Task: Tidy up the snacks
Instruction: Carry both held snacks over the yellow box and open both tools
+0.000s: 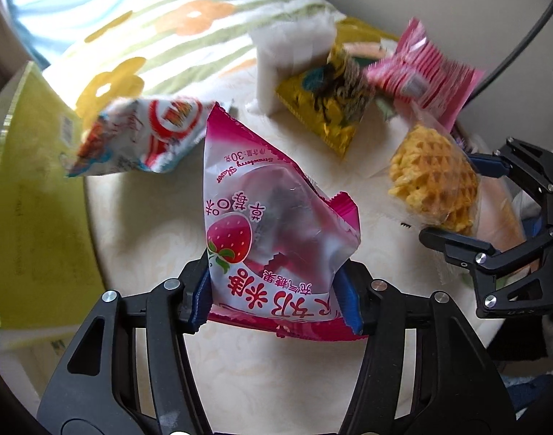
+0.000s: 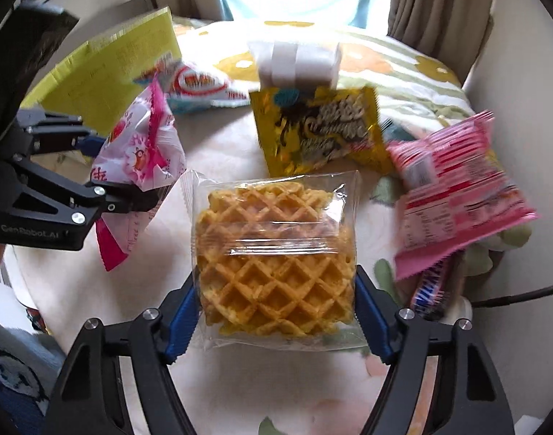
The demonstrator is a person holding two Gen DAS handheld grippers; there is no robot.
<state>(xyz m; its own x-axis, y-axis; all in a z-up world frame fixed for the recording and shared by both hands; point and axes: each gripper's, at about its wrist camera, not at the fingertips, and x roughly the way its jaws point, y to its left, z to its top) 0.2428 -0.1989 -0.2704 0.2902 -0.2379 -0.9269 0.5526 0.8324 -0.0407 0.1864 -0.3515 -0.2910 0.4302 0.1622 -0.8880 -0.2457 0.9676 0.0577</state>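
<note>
- The green box (image 2: 120, 58) stands at the table's (image 1: 160, 224) far left edge.
- The yellow bag (image 2: 320, 130) leans against a white block (image 2: 298, 61) — a striped pink bag (image 2: 457, 188) lies to its right.
- The left gripper (image 1: 276, 290) clamps a strawberry candy bag (image 1: 261, 224), raised above the table.
- The right gripper (image 2: 276, 311) pinches a clear waffle pack (image 2: 276, 257) — seemingly lifted too.

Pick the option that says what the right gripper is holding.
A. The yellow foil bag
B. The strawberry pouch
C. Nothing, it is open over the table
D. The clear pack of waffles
D: in the right wrist view the right gripper has its blue pads pressed on both sides of the waffle pack, while the strawberry pouch sits in the left gripper.
</note>
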